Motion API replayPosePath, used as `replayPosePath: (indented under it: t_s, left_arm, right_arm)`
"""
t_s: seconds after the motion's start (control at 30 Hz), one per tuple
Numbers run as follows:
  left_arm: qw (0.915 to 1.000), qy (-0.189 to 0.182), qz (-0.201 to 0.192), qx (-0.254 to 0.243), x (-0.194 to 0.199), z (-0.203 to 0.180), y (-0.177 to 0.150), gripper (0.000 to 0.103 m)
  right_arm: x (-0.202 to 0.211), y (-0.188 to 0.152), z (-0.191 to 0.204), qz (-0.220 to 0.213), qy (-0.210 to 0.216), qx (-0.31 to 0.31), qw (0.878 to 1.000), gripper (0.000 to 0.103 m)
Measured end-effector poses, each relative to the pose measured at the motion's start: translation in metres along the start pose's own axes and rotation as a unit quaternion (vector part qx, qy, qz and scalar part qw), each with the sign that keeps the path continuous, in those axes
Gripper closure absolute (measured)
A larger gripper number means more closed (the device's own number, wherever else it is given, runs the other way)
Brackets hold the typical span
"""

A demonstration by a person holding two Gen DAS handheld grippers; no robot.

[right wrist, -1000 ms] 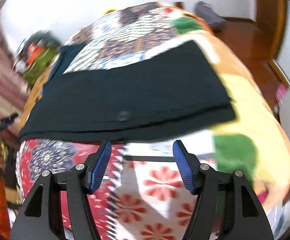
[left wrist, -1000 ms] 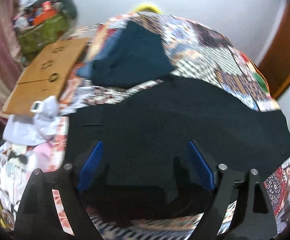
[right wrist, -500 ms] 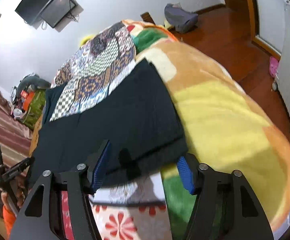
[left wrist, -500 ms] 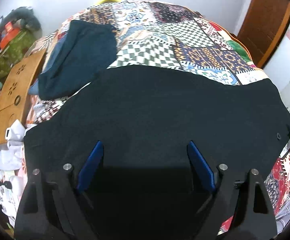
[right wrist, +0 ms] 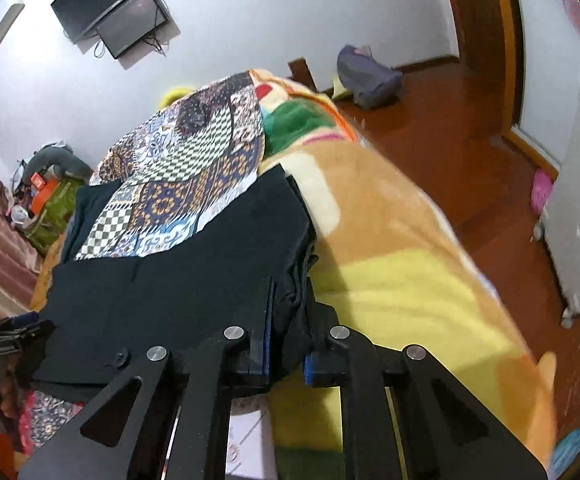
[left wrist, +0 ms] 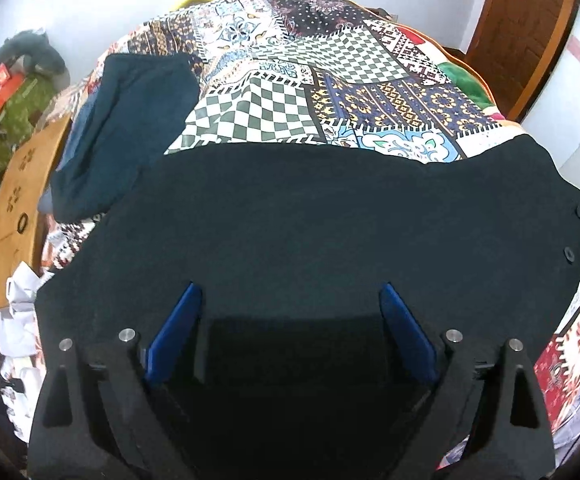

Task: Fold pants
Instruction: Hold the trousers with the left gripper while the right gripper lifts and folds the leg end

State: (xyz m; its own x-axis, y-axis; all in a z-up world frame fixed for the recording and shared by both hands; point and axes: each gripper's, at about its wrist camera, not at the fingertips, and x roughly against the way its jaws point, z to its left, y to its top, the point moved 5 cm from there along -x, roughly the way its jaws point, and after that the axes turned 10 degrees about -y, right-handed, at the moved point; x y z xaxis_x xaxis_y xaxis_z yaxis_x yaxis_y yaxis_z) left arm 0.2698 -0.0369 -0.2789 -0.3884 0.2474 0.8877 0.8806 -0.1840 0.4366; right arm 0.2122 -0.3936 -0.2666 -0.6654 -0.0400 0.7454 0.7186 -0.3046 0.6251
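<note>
Black pants (left wrist: 330,216) lie spread flat across a patchwork bedspread (left wrist: 330,80). My left gripper (left wrist: 290,320) is open, its blue pads straddling the near part of the pants. In the right wrist view the pants (right wrist: 193,272) reach to the bed's right side, and my right gripper (right wrist: 287,344) is shut on a bunched corner of the pants at their near right edge. The left gripper (right wrist: 1,336) shows at the far left of that view.
A folded dark blue garment (left wrist: 125,128) lies on the bed to the left. A cardboard sheet (left wrist: 17,200) and clutter sit beyond it. A yellow-orange blanket (right wrist: 402,264) covers the bed's right side. A wooden floor, a bag (right wrist: 370,76) and a white cabinet (right wrist: 578,200) are on the right.
My right gripper moved to the right end of the pants and closed on the corner. My left gripper moved forward over the pants and stayed open.
</note>
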Motion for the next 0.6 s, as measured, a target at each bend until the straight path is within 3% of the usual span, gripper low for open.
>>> replayPosePath:
  t_s: [0.27,0.6]
  left_arm:
    - [0.9998,0.003,-0.020,0.000,0.008,-0.004,0.005,0.011]
    - [0.9935,-0.002,-0.112,0.023,0.079,0.015,0.005,0.011]
  right_arm:
    - [0.011,0.027,0.004,-0.017,0.005,-0.004,1.000,0.094]
    - [0.059,0.074,0.079,-0.087,0.061,0.040,0.994,0.094]
